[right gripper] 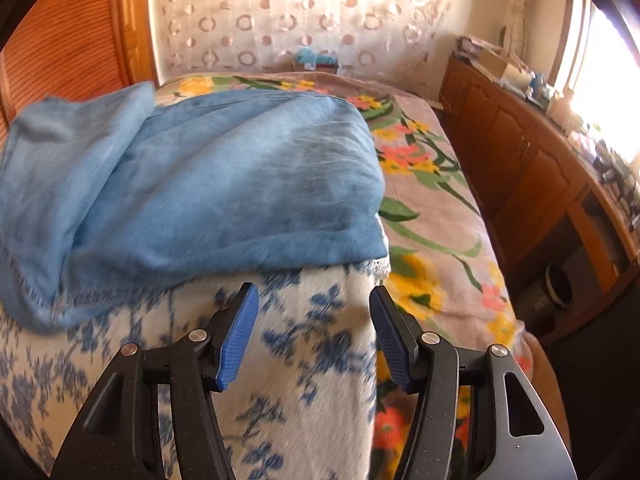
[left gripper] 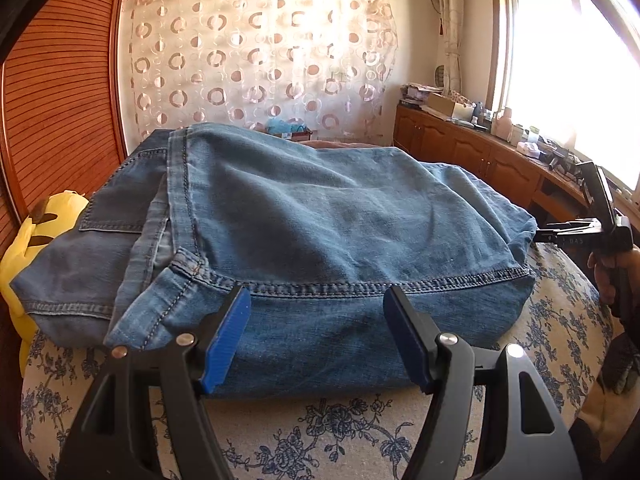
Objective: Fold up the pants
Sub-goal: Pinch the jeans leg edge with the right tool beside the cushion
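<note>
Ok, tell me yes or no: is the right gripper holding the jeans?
No, the right gripper is open, its fingers apart over the blue-flowered cloth, short of the jeans.

Left gripper & right gripper — black arms, blue ribbed pads, silver rivets.

folded jeans filling the cushion top, yellow plush crowding left, floral blanket open right

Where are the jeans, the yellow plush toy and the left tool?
jeans [left gripper: 304, 216], left wrist view, on the top folded denim layer.
yellow plush toy [left gripper: 24, 240], left wrist view, on its yellow part showing left of the jeans.
left tool [left gripper: 318, 336], left wrist view, midway between its open blue-padded fingertips.
</note>
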